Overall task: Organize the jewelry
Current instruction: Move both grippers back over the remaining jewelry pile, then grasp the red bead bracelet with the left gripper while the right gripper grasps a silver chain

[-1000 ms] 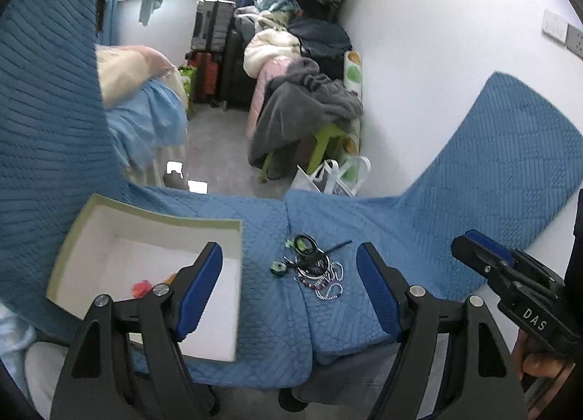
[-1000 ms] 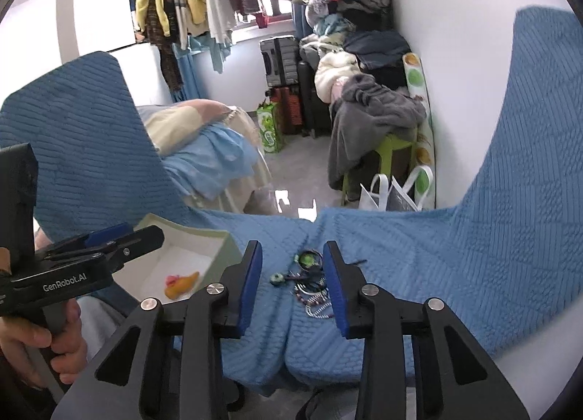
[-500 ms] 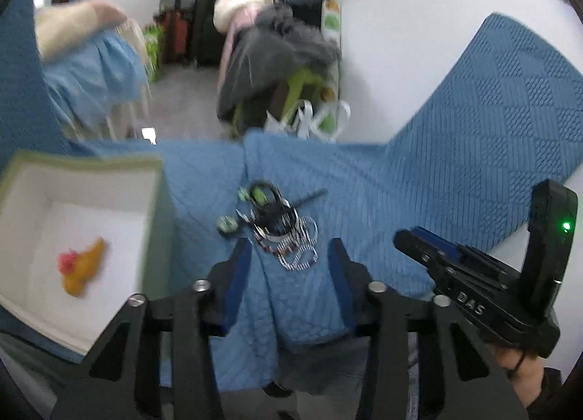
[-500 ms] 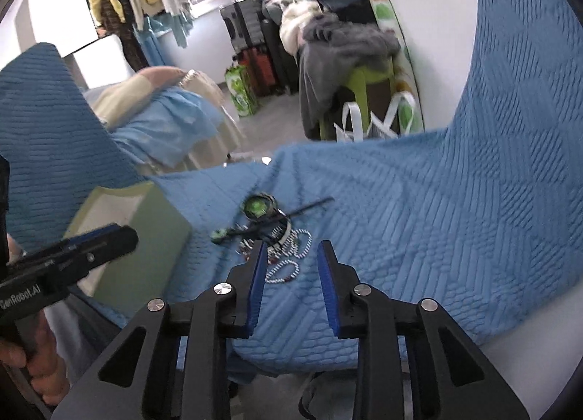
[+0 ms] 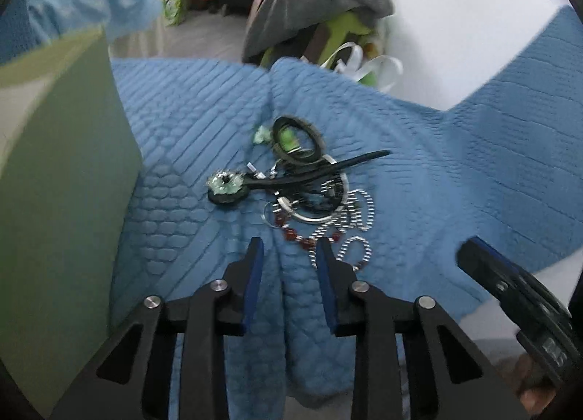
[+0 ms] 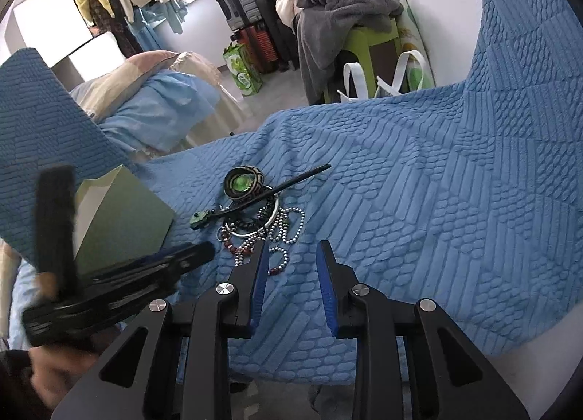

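A: Where's the jewelry?

B: One tangled jewelry pile (image 5: 309, 183) on the blue quilt (image 5: 455, 172), close to the quilt's near edge. It lies straight ahead of my left gripper (image 5: 289, 259), just past the tips. Red bead strand (image 5: 297, 236) is the nearest piece, almost between the fingers.

A: And the right side?

B: Right gripper (image 6: 291, 261) has the pile ahead and to its left; only the tail of the beads sits by its left finger. So I judge my left is better lined up.

A: Claws?

B: Both parted with a moderate gap, nothing clamped in either.

A: Long axis of anything?

B: Black hairpin (image 5: 313, 172) with a green-flower head runs across the left view, head left, tip right and slightly away. It lies crosswise to the left fingers, so I'd close across it. The bead strands have no clear axis.

A: Counts?

B: One hairpin, one dark bangle (image 5: 298, 141) with something green inside it, one silver hoop (image 5: 320, 197), one red strand. Silver bead loops (image 5: 355, 216): several, tangled, can't count exactly.

A: Destination?

B: One green box (image 5: 62, 172) on the quilt's left side, just left of the pile. Its inside isn't visible from here.
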The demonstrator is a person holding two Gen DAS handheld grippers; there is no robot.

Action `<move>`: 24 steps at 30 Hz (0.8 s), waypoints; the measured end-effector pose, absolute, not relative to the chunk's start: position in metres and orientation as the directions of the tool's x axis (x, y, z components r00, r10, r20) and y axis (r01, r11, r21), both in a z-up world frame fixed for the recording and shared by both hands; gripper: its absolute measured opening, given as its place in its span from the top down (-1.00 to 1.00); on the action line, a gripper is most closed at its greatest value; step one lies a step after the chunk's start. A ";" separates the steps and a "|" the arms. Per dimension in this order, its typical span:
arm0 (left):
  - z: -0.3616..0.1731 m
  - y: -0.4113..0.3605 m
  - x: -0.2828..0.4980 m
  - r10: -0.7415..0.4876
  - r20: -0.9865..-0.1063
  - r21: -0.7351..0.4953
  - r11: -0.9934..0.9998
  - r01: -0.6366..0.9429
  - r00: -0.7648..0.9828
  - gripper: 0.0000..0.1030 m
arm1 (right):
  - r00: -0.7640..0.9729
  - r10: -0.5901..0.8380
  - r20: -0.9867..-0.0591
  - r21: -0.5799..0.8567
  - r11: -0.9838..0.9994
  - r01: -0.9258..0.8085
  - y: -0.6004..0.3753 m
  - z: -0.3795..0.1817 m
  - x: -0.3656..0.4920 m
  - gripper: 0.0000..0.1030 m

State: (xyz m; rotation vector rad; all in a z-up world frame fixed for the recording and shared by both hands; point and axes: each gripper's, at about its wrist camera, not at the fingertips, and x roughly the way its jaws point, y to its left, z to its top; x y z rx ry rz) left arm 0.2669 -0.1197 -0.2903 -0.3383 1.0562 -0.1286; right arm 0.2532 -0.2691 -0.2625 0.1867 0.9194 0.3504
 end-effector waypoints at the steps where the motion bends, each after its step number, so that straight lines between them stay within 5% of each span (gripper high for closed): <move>1: -0.292 -0.120 0.269 -0.268 -0.830 -0.338 0.939 -0.060 0.489 0.50 | 0.550 0.376 -0.746 0.307 0.926 -0.218 -0.268 -0.265 0.254 0.52; 12: -0.300 -0.139 0.290 -0.179 -0.846 -0.230 0.972 -0.040 0.502 0.53 | 0.537 0.384 -0.751 0.320 0.923 -0.213 -0.265 -0.273 0.263 0.52; 19: -0.304 -0.154 0.282 -0.121 -0.853 -0.138 0.990 0.003 0.507 0.86 | 0.531 0.375 -0.760 0.308 0.927 -0.214 -0.260 -0.276 0.266 0.52; 24: -0.295 -0.135 0.272 -0.186 -0.845 -0.231 0.973 -0.027 0.502 0.86 | 0.513 0.380 -0.770 0.315 0.925 -0.213 -0.258 -0.282 0.270 0.51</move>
